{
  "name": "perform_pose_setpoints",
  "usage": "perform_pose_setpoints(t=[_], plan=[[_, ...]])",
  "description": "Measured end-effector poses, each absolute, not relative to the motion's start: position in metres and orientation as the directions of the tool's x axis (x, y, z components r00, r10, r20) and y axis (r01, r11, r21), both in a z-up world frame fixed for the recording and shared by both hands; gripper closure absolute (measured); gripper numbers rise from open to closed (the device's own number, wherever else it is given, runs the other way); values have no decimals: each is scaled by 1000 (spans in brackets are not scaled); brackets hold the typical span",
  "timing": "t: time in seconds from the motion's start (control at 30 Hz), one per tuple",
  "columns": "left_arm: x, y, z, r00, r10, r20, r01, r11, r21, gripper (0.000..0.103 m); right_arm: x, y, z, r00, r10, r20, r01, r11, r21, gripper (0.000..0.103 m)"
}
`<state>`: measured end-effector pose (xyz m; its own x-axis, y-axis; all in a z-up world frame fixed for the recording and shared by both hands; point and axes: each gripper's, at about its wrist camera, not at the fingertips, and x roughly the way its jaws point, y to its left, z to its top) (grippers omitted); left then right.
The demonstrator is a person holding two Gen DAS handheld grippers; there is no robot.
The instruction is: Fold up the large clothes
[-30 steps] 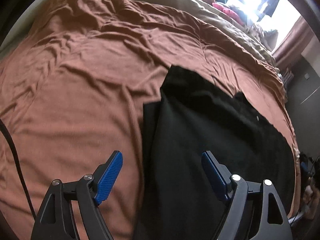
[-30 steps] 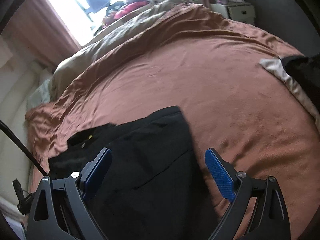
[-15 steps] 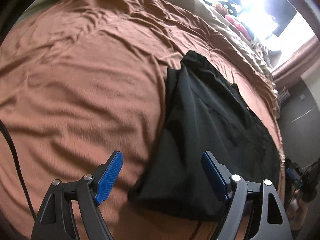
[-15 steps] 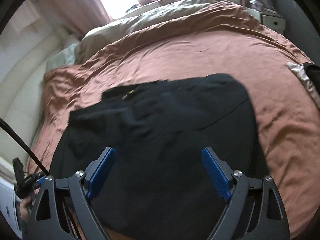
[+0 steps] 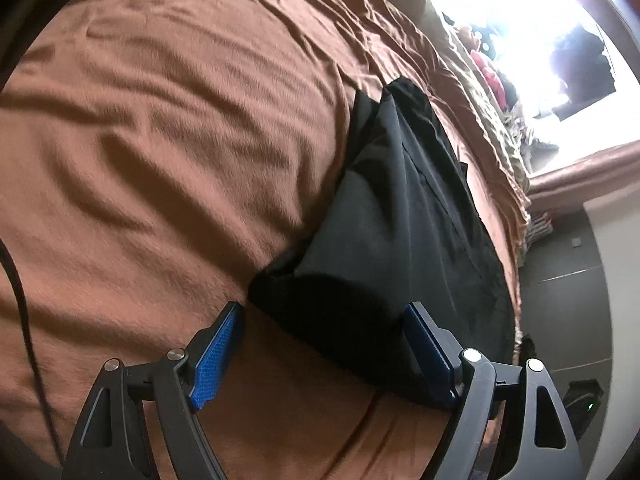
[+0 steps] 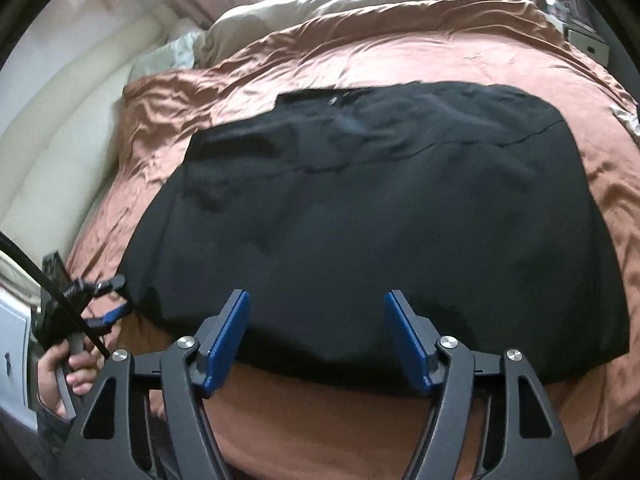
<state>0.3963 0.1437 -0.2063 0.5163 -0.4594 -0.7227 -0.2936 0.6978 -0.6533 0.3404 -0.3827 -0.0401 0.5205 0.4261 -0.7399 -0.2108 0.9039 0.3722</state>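
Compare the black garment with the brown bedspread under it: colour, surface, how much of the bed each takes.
The black garment is dark and fairly smooth; the brown bedspread is rust-coloured and heavily wrinkled. The garment covers only the near part of the bed; the bedspread reaches past it on every side. Both lie flat.

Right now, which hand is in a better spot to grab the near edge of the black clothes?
Probably the right gripper. Its jaws, just closing, straddle the near edge of the black garment, near its middle. The left gripper sits at the garment's corner, one jaw over the brown bedspread. Neither holds cloth.
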Motion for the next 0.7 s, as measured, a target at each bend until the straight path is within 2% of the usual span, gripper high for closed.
perform_pose_setpoints(t=[0.13, 0.27, 0.33, 0.4, 0.57, 0.63, 0.7], plan=[[400, 136, -208, 529, -483, -698, -277, 679, -680, 21, 335, -367, -40, 499, 450, -741, -247, 893, 377, 42], [409, 131, -214, 539, -492, -684, -277, 663, -696, 21, 331, -350, -47, 487, 400, -776, -273, 914, 300, 44], [411, 130, -215, 553, -486, -677, -273, 661, -698, 21, 335, -346, -58, 479, 348, -806, -257, 934, 250, 53], [410, 131, -216, 575, -483, -661, -268, 652, -709, 21, 347, -343, -67, 470, 319, -823, -242, 943, 227, 55], [409, 134, -216, 597, -471, -649, -265, 648, -714, 30, 383, -335, -79, 462, 261, -848, -210, 961, 181, 57], [408, 136, -216, 602, -472, -644, -267, 641, -719, 33, 401, -330, -79, 465, 240, -852, -196, 966, 166, 63], [406, 139, -218, 608, -473, -637, -273, 629, -728, 35, 423, -329, -78, 458, 234, -857, -172, 970, 173, 63]])
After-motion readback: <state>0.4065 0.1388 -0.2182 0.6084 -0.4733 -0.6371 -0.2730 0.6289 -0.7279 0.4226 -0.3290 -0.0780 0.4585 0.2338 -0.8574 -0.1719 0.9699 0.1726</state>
